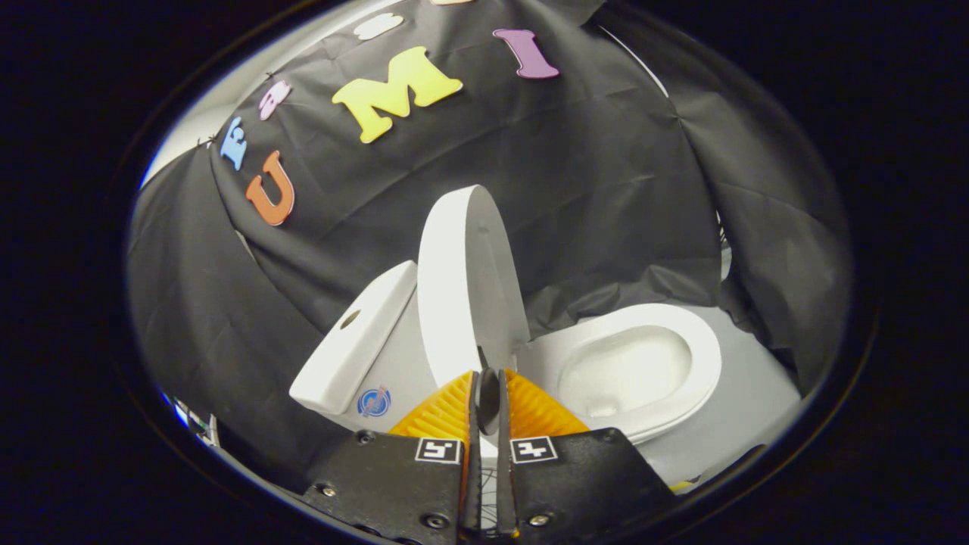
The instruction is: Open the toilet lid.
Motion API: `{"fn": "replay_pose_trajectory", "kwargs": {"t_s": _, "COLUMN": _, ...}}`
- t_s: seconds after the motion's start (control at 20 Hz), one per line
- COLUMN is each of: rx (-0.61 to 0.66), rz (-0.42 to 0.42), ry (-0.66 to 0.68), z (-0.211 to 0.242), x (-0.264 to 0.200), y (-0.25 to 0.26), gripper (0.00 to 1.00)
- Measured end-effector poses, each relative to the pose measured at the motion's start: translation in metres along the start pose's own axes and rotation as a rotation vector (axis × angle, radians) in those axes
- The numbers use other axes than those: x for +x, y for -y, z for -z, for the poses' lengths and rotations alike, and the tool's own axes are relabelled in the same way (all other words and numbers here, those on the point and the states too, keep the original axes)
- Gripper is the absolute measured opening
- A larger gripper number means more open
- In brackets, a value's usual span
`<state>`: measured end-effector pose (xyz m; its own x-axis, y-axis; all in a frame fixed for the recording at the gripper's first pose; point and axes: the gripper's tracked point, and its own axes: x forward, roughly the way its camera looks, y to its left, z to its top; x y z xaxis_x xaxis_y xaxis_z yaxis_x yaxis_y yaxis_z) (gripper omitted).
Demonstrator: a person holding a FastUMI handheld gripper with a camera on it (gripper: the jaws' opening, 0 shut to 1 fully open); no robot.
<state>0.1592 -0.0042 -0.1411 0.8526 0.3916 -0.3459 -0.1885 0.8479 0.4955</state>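
1. The toilet lid is standing up, almost straight, just beyond the fingers. It is white and oval, and its flat side is facing the bowl.
2. The gripper is sitting right at the bottom edge of the lid. Its fingers are pressed close together, with a thin slit left between them. The lid's lower edge is coming down right at the tips, but I cannot tell if they are pinching it.
3. The tank is lying to the left of the lid. A round flush button is showing on its top and a small blue sticker on its side.
4. The toilet seat is lying flat to the right of the lid, and the open bowl is showing inside it.
5. The pale floor is showing past the seat on the right.
6. Black cloth is hanging behind the toilet, with folds bunching up near the seat.
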Motion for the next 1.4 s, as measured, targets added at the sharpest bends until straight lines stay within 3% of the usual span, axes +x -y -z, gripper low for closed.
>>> {"fn": "replay_pose_trajectory", "kwargs": {"t_s": 0.95, "rx": -0.139, "rz": 0.006, "ry": -0.030, "z": 0.003, "x": 0.001, "y": 0.004, "gripper": 0.11}}
{"fn": "replay_pose_trajectory", "kwargs": {"t_s": 1.4, "rx": -0.277, "rz": 0.028, "ry": -0.031, "z": 0.004, "x": 0.005, "y": 0.015, "gripper": 0.11}}
